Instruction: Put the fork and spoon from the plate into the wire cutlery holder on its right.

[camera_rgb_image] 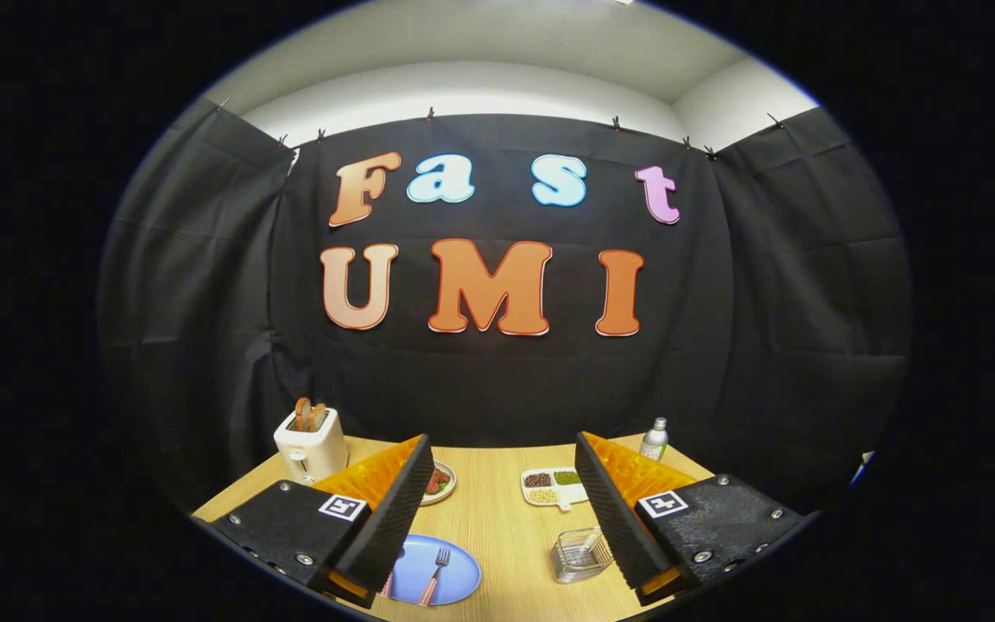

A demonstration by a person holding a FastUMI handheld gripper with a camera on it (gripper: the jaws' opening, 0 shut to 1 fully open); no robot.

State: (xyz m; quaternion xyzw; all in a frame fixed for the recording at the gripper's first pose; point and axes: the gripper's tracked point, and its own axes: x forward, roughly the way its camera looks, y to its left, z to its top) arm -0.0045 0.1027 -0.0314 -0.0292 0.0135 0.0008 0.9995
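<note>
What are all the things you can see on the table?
Table: one, light wood, under everything.
Plate: one, blue, near the left finger.
Fork: one, pink handle, lying on the plate.
Cutlery holder: one, clear-looking wire, right of the plate.
Toaster: one, white with toast in it, far left.
Small dish: one, with food on it, behind the left finger.
Snack tray: one, white with three sections, mid-table.
Bottle: one, pale with a green label, far right.
Claw: one, open, fingers wide apart above the table, holding nothing.

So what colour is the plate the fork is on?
Blue. The plate under the fork shows best in the gripper view.
</note>
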